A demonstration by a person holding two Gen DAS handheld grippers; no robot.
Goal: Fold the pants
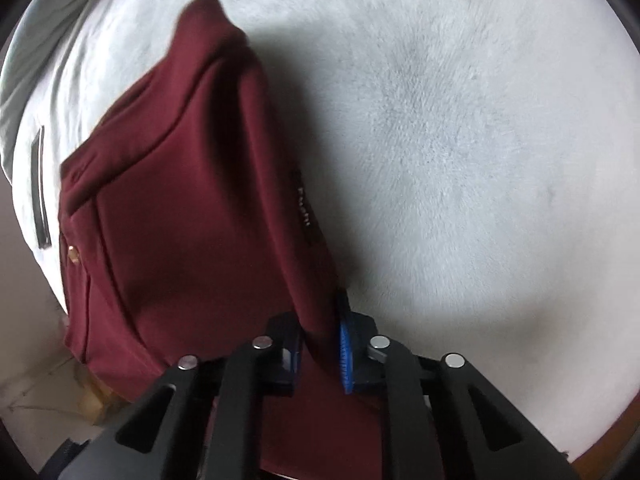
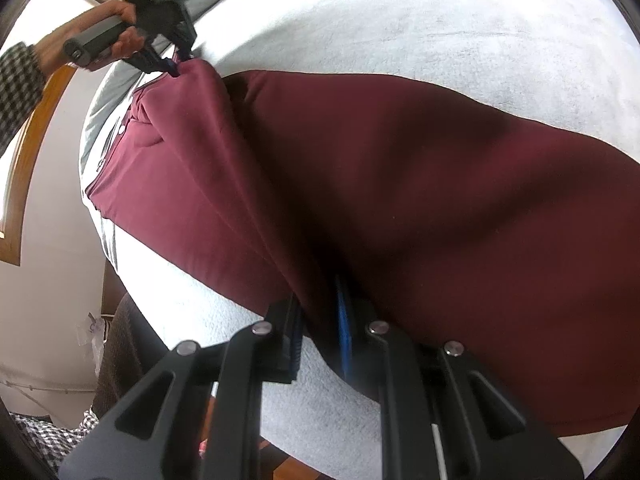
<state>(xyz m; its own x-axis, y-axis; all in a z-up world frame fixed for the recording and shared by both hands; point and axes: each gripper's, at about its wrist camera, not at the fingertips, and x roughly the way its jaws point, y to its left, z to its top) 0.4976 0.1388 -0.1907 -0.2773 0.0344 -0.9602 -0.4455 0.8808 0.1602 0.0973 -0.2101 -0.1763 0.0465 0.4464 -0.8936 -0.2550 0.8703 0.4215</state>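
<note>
Closest in, the right gripper (image 2: 318, 336) has its black, blue-padded fingers clamped on a fold of the dark maroon cotton pants (image 2: 400, 184), the cloth pinched up between them. The left gripper (image 1: 320, 344) is likewise clenched on an edge of the same garment, lifting it so the fabric hangs in a raised ridge. From the right wrist view that left gripper (image 2: 176, 62) shows farther off, gripped by the person's hand (image 2: 120, 36), its tips biting the pants' corner. The pants stretch between both grippers over the pale grey fleecy blanket (image 1: 460, 120) on the bed. Beyond, a wooden frame (image 2: 28, 152) stands against the white wall.
</note>
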